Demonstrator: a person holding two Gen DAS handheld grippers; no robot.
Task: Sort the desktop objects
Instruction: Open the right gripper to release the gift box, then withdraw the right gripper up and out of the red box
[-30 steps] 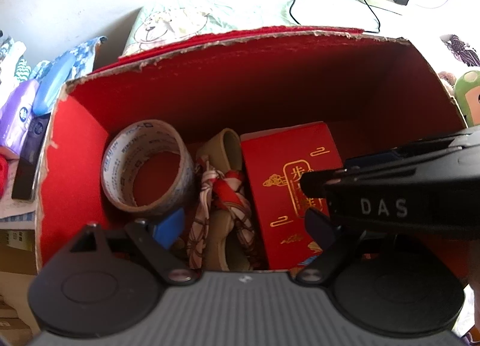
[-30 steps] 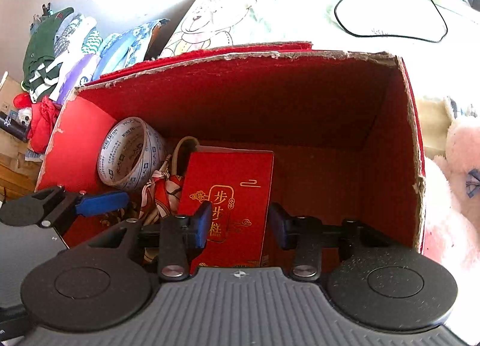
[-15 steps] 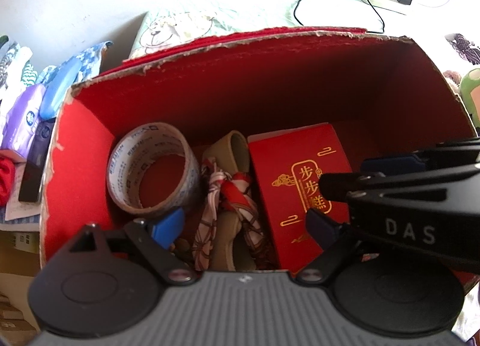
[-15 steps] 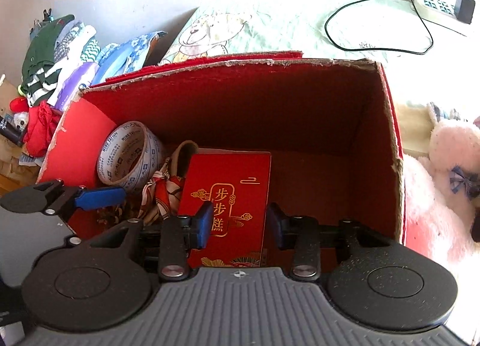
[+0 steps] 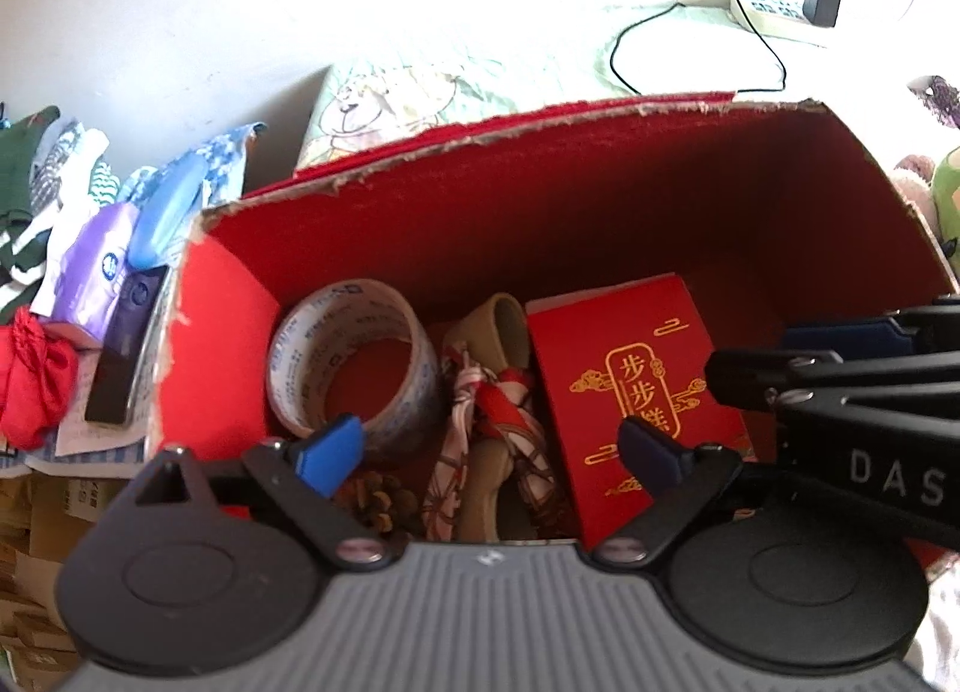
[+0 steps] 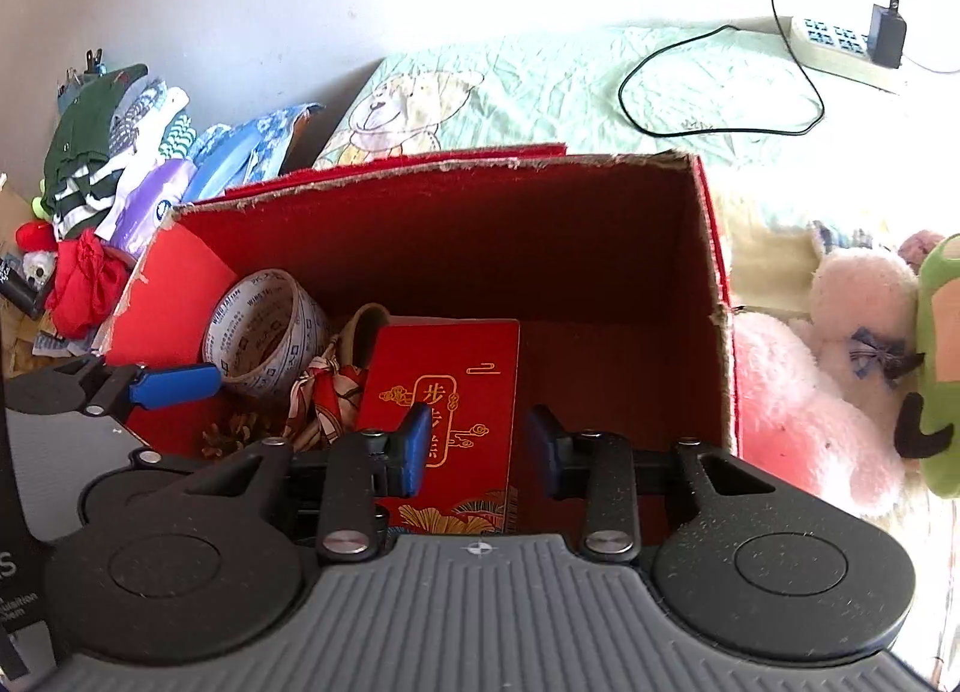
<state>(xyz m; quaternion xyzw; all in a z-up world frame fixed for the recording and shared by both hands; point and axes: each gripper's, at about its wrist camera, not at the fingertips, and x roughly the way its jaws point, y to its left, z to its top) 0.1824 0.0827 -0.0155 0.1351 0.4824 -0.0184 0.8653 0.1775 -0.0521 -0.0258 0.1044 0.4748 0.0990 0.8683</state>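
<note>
Open red cardboard box with torn rim (image 6: 717, 248) sits on pale green bedsheet (image 6: 570, 86); pink plush toy (image 6: 804, 416) just beside its right wall. Box floor, left part: flat red packet with gold characters (image 5: 630, 380) lying face up; roll of printed clear packing tape (image 5: 351, 359) on its side near left wall; red-and-white patterned scarf bundle (image 5: 498, 422) between them; brown pine cone (image 5: 375, 503) below tape. Left gripper (image 5: 486, 455) hangs above box, jaws wide, holding nothing. Right gripper (image 6: 477, 446) above packet, jaws moderately apart, empty, no contact seen
</note>
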